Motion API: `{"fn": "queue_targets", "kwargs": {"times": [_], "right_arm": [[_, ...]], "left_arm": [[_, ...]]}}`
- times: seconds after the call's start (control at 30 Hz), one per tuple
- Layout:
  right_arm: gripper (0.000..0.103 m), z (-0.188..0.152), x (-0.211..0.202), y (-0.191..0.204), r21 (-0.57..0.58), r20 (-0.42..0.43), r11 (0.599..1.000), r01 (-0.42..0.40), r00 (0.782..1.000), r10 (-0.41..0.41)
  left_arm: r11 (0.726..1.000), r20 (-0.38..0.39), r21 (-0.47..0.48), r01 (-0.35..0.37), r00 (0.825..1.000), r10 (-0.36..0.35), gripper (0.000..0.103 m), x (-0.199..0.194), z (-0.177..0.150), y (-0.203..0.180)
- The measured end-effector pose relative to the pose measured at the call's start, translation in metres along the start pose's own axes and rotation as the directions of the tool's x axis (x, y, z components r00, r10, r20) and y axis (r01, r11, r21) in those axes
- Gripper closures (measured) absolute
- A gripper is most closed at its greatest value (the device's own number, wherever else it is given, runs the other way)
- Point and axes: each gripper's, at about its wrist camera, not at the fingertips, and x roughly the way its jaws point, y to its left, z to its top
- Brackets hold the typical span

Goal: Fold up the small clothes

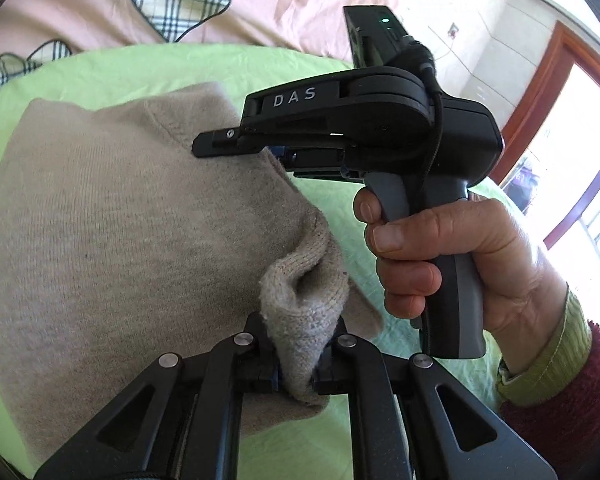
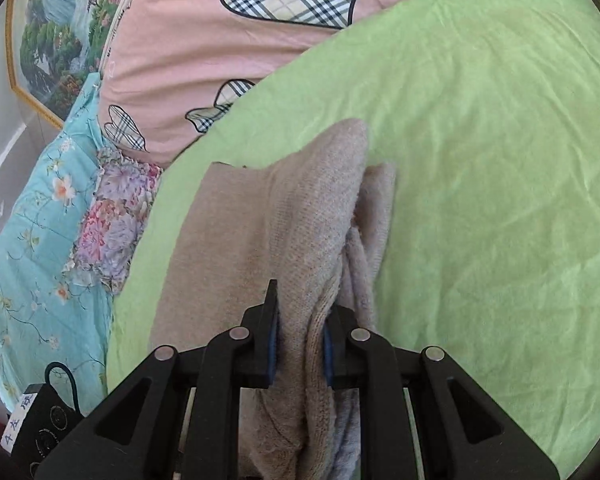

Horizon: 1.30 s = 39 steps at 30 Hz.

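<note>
1. The left gripper [image 1: 296, 364] pinches a ribbed edge of the one beige knit garment [image 1: 112, 216]; its fingers are closed on the fabric.
2. The right gripper [image 2: 300, 344] likewise clamps a bunched fold of it.
3. The garment lies on the green sheet [image 2: 480, 160], long axis running away from the grippers.
4. Beyond lies one pink quilt [image 2: 204, 52] with plaid hearts.
</note>
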Motion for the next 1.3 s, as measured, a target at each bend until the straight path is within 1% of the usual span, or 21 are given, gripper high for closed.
{"fn": "queue_targets", "kwargs": {"times": [0.03,0.1,0.17,0.27,0.3,0.37,0.4,0.43,0.5,0.53,0.6,0.67,0.7,0.8,0.93,1.07,1.13,1.2,1.23,1.27,1.3], "right_arm": [[0.085,0.0,0.0,-0.002,-0.001,0.004,1.0,-0.002,1.0,0.002],[0.085,0.001,0.002,-0.001,-0.011,0.007,1.0,0.009,1.0,-0.009],[0.083,0.0,0.002,-0.001,-0.005,0.012,1.0,0.013,1.0,-0.012],[0.077,-0.004,-0.009,-0.005,0.023,0.033,1.0,0.011,0.999,-0.011],[0.075,-0.006,-0.013,-0.006,0.025,0.043,1.0,0.018,0.999,-0.019],[0.071,-0.012,-0.028,-0.005,0.029,0.073,0.999,0.045,0.996,-0.047],[0.066,-0.015,-0.033,-0.005,0.029,0.081,0.998,0.049,0.995,-0.052],[0.057,-0.019,-0.04,-0.005,0.031,0.09,0.998,0.057,0.994,-0.059],[0.042,-0.027,-0.051,-0.006,0.039,0.109,0.997,0.064,0.992,-0.068],[0.04,-0.03,-0.056,-0.006,0.041,0.114,0.997,0.058,0.992,-0.062],[0.04,-0.036,-0.06,-0.007,0.046,0.109,0.998,0.053,0.992,-0.057],[0.039,-0.04,-0.058,-0.009,0.056,0.089,0.997,0.047,0.995,-0.052],[0.038,-0.04,-0.056,-0.01,0.06,0.083,0.997,0.045,0.995,-0.05],[0.037,-0.041,-0.046,-0.011,0.069,0.054,0.997,0.038,0.998,-0.042],[0.037,-0.038,-0.032,-0.01,0.07,0.02,0.997,0.019,1.0,-0.021],[0.037,-0.033,-0.016,-0.009,0.069,-0.021,0.998,0.014,1.0,-0.012],[0.037,-0.031,-0.009,-0.01,0.077,-0.036,0.997,0.005,0.999,-0.003],[0.04,-0.031,-0.002,-0.009,0.071,-0.053,0.997,-0.002,0.999,0.005],[0.055,-0.031,0.001,-0.007,0.065,-0.063,0.998,-0.009,0.998,0.013],[0.06,-0.031,0.005,-0.006,0.078,-0.077,0.997,-0.029,0.996,0.035],[0.062,-0.032,0.005,-0.004,0.076,-0.074,0.997,-0.025,0.997,0.03]], "left_arm": [[1.0,0.001,-0.007,0.003,1.0,-0.003,0.093,0.001,0.005,0.002],[1.0,-0.012,-0.007,0.018,1.0,-0.018,0.084,-0.007,-0.002,-0.001],[0.999,-0.037,0.003,0.039,0.999,-0.039,0.078,-0.015,-0.001,0.003],[0.998,-0.038,0.007,0.062,0.997,-0.062,0.072,-0.037,-0.006,0.012],[0.998,-0.033,0.006,0.061,0.998,-0.061,0.064,-0.044,-0.008,0.016],[0.999,-0.012,-0.011,0.044,0.999,-0.044,0.053,-0.065,-0.013,0.026],[0.999,0.006,-0.023,0.035,0.999,-0.034,0.051,-0.077,-0.014,0.035],[0.999,0.016,-0.029,0.031,0.999,-0.03,0.051,-0.084,-0.016,0.04],[0.998,0.036,-0.055,0.012,0.999,-0.01,0.042,-0.103,-0.017,0.055],[0.997,0.044,-0.074,-0.002,0.999,0.005,0.04,-0.113,-0.018,0.064],[0.992,0.055,-0.126,-0.029,0.998,0.036,0.03,-0.123,-0.018,0.086],[0.98,0.049,-0.191,-0.051,0.997,0.062,0.025,-0.127,-0.014,0.113],[0.973,0.038,-0.222,-0.057,0.997,0.067,0.025,-0.123,-0.01,0.127],[0.947,0.011,-0.321,-0.008,1.0,0.012,0.025,-0.111,-0.003,0.16],[0.924,-0.035,-0.381,0.032,0.998,-0.049,0.024,-0.083,0.007,0.184],[0.908,-0.055,-0.411,0.086,0.991,-0.119,0.014,-0.049,0.015,0.193],[0.898,-0.044,-0.423,0.126,0.986,-0.159,0.018,-0.03,0.017,0.196],[0.903,-0.024,-0.409,0.131,0.988,-0.154,0.034,-0.023,0.019,0.196],[0.908,-0.018,-0.397,0.132,0.988,-0.152,0.037,-0.021,0.02,0.196],[0.912,-0.012,-0.387,0.135,0.988,-0.151,0.043,-0.023,0.02,0.195],[0.914,-0.005,-0.381,0.142,0.988,-0.155,0.049,-0.026,0.019,0.195]]}}
